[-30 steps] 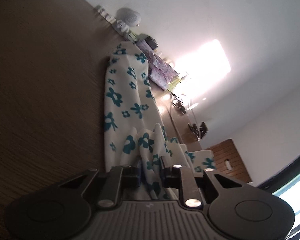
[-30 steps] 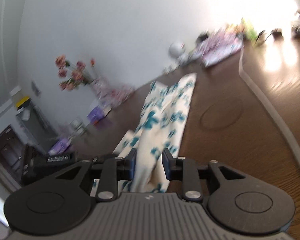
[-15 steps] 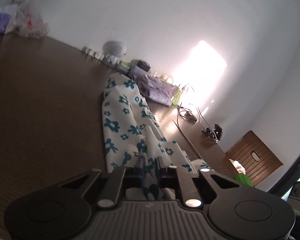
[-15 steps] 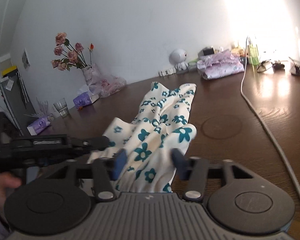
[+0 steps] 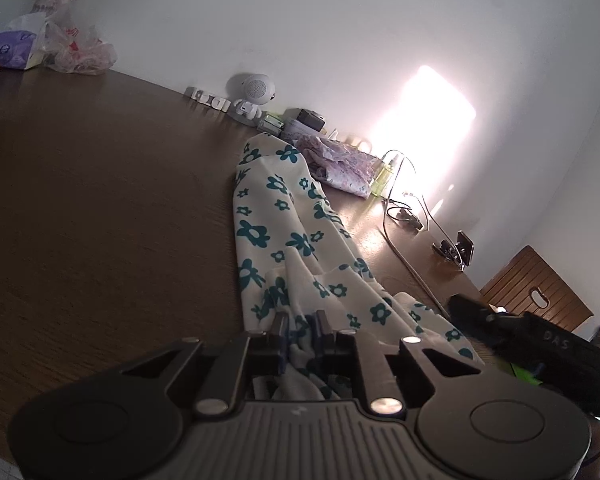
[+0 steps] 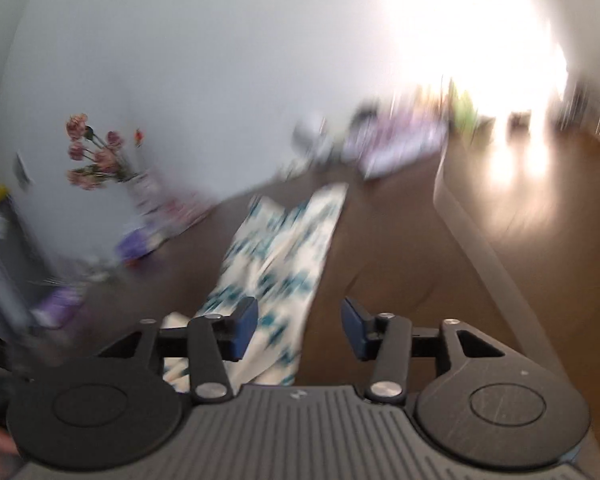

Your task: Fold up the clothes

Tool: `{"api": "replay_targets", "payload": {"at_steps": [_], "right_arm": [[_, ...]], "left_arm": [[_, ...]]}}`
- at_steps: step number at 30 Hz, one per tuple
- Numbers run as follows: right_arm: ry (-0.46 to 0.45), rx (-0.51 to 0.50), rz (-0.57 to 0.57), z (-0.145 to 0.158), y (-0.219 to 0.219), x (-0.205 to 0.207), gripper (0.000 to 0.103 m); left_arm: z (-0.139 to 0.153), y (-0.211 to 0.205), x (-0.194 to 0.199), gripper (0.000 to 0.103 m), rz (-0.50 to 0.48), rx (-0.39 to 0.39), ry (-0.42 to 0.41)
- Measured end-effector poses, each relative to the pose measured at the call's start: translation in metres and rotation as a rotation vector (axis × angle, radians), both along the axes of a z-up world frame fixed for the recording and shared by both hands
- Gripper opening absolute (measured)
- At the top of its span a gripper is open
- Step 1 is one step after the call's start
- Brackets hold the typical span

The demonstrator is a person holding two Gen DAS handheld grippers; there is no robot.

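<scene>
Fingers on my left gripper [image 5: 303, 330] sit close together, pinching a bunched edge of the flowered garment [image 5: 278, 236], though they are easing open a little with the cloth between them. On my right gripper [image 6: 298, 326] the fingers are spreading; the cloth's near end lies between them, closer to the left-hand pad, and as far as the blurred right wrist view lets me judge, neither pad presses on it.

That garment is my landmark. It runs as a long narrow strip along the brown tabletop [image 5: 100, 216], its far end close to the small white speaker figure [image 5: 252, 98] by the wall and just beside a crumpled lilac cloth [image 5: 340, 164]. A pale cable [image 5: 408, 266] trails on the tabletop just to the right of the garment.

My worry is the fold coming undone. With the right side letting go, all the tension sits on the left pinch, and if that loosens further the gathered edge could slide out and slump unevenly. A pull toward me could also drag the far end into the lilac cloth. My right fingers, reaching in again, might snag the cable.
</scene>
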State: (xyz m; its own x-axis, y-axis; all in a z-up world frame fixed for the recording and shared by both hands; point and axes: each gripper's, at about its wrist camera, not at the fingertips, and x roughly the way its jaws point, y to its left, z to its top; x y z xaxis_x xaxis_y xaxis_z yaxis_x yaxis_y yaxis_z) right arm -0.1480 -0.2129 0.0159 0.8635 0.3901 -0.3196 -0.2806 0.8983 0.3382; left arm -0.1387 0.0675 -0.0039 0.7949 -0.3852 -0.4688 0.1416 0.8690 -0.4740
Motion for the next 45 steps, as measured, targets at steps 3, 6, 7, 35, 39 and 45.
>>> {"api": "replay_targets", "payload": {"at_steps": [3,6,7,35,39,45], "right_arm": [[-0.166,-0.148,-0.023,0.018,0.014,-0.034,0.048],[-0.235,-0.257,0.176,0.018,0.041,-0.051,0.048],[-0.232,-0.280,0.259,0.015,0.050,-0.051,0.048],[0.214,0.115,0.265,-0.034,0.038,0.045,0.018],[0.197,0.068,0.245,-0.033,0.038,0.040,0.024],[0.147,0.051,0.224,-0.025,0.036,0.031,0.033]], "left_arm": [[0.000,0.002,0.000,0.015,0.004,-0.004,0.005],[-0.001,0.002,0.000,0.015,0.003,-0.006,0.006],[-0.001,0.002,0.000,0.015,0.002,-0.007,0.007],[-0.007,0.007,0.002,0.018,-0.001,-0.055,0.025],[-0.003,0.007,-0.001,0.036,-0.003,-0.075,-0.010],[0.019,0.003,-0.016,0.050,-0.003,-0.028,-0.195]]}}
